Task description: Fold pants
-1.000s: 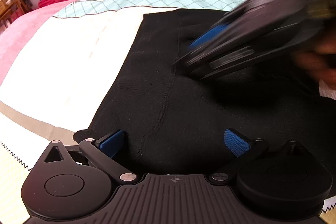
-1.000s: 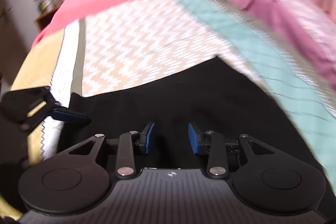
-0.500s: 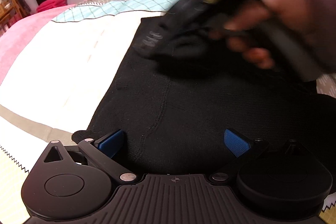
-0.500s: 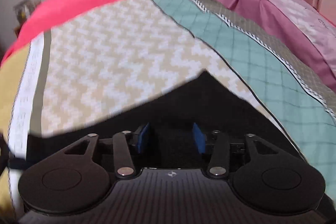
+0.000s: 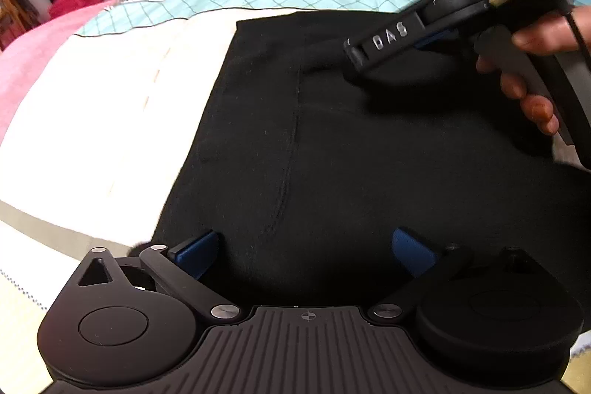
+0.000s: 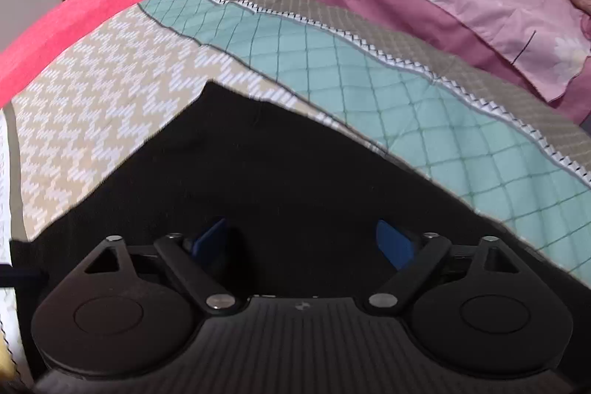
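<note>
Here my left gripper (image 5: pixel 306 246) stands released over the black pants (image 5: pixel 332 150), their left edge just outside its left jaw. My right gripper (image 6: pixel 303 242), jaws just widened and grasping nothing, hovers over the far corner; beyond it the patterned quilt (image 6: pixel 110 106) lies free.

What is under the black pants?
The black pants lie flat on a patchwork quilt spread over the bed. Its beige zigzag and teal diamond panels show around them. The part of the quilt right beneath the pants is covered, so nothing there can be seen.
</note>
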`<state>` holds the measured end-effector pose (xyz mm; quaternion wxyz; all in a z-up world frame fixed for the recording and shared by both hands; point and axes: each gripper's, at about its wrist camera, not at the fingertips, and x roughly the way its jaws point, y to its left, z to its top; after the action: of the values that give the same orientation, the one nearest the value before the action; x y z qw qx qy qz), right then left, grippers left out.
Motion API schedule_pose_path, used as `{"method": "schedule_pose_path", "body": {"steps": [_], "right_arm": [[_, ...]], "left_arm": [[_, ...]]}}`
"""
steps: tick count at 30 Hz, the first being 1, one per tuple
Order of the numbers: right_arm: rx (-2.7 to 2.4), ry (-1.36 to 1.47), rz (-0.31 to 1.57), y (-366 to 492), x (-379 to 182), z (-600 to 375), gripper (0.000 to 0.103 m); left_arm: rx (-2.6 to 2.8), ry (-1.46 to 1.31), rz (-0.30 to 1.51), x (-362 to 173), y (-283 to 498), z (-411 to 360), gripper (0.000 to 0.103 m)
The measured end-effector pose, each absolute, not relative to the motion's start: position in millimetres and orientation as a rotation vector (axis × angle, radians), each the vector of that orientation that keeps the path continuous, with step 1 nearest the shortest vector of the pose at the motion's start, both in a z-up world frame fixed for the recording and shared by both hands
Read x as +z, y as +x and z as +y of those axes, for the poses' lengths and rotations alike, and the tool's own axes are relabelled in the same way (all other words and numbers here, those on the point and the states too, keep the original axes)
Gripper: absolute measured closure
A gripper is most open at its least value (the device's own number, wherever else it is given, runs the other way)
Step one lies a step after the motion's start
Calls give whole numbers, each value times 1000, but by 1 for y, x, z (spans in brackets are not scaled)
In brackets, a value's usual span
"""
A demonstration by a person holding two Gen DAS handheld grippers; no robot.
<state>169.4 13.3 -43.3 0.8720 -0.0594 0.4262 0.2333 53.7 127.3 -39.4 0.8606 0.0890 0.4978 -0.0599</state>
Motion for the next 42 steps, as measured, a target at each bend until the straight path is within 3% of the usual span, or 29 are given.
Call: {"method": "schedule_pose_path", "body": {"steps": [6,11,14,17,19,20,21,22,24,25,28,31,35,37,38,42], "right_arm": [[345,58,775,138,1,-83,15],[111,-17,957,134,-47,-130,23],[123,-62,879,124,-47,-134,26],[116,15,792,106,-29,-160,14],[113,23,847,103,-35,-179,13],[117,-6,901,106,-43,-186,20],[88,-24,932,103,-50,-199,37],[76,1,900,96,-46,-216,41],[29,149,818,77,-32,-257,21],[-29,228,756,62,-24,-282,18],[-294,391,641,28,-16,-355,17],[-637,481,656,17,-31,-419,16],[-694,533,648,25,-50,-452,19],[-690,452,640,37,-48,-448,58],[-672,423,633,39,-46,-448,87],[-693,510,602,27,-41,-449,89]], "left_arm": [[-172,195,959,2,79,115,0],[-162,170,999,-11,143,79,0],[-123,182,1060,-34,177,54,0],[-82,187,1107,-60,195,40,0],[-76,193,1093,-64,197,41,0],[-77,191,1084,-64,195,41,0],[-78,188,1076,-65,192,42,0],[-80,190,1064,-66,189,42,0],[-74,197,1057,-67,186,41,0],[-68,195,1060,-67,185,41,0],[-51,191,1074,-63,186,38,0],[-46,196,1073,-64,190,38,0],[-41,200,1059,-66,189,37,0],[-36,201,1057,-66,188,36,0],[-33,200,1057,-66,188,35,0],[-25,196,1060,-66,189,35,0]]}}
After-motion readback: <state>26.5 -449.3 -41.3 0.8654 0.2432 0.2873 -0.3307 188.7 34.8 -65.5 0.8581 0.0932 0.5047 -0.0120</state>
